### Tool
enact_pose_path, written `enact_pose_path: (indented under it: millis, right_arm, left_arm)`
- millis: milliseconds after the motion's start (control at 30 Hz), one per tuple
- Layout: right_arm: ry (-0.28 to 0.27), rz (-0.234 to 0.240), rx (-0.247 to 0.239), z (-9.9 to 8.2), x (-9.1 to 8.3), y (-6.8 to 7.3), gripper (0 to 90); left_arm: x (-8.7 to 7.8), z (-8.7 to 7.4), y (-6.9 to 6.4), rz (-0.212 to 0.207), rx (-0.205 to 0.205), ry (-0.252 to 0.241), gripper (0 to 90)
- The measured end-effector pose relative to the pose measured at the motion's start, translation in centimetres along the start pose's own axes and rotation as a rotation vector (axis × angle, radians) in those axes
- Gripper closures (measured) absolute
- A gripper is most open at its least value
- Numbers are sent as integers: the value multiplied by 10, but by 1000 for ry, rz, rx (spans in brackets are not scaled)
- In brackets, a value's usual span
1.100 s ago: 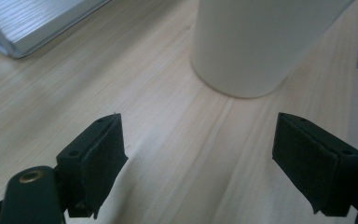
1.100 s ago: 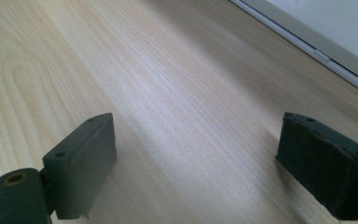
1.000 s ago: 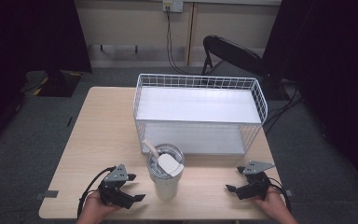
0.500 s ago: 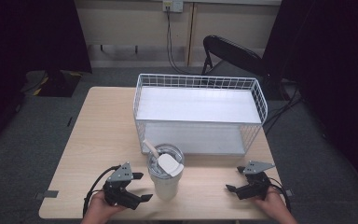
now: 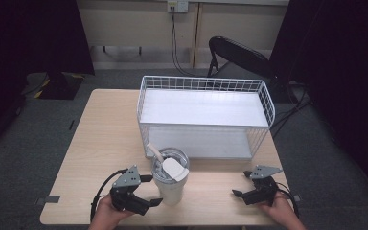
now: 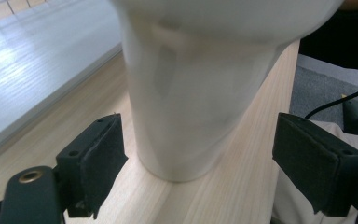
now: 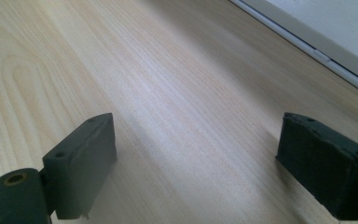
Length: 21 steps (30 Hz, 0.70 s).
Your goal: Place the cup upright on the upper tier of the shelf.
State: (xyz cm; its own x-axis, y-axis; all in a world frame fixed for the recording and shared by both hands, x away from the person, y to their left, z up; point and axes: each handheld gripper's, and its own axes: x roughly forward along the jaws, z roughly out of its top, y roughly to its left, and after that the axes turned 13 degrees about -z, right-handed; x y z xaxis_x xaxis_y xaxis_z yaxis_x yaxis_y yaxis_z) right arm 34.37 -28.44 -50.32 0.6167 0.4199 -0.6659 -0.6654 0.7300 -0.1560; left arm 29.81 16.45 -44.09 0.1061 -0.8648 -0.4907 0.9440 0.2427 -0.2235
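Since the earlier frame, the left claw (image 5: 149, 189) had slid closer to the white lidded plastic tumbler (image 5: 170, 181), its jaws apart around it on the pale wooden bench (image 5: 100, 143), before the white wire basket (image 5: 205, 115). Its own view showed the tumbler (image 6: 200, 93) between spread pads (image 6: 98, 158). Right claw (image 7: 196, 158) gaped over bare wood, well right of the tumbler.

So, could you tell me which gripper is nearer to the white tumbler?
Left. The left gripper has its open jaws on either side of the white tumbler; the right gripper rests well off to its right.
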Motion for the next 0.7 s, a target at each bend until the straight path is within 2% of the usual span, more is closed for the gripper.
enact_pose_path:
  millis: [267, 700]
  right_arm:
    - [-1, 0, -1, 0, 0, 0, 110]
    - [0, 0, 0, 0, 0, 0, 110]
  left_arm:
    - [4, 5, -3, -1, 21, -20, 161]
    - [9, 8, -1, 3, 17, -61, 155]
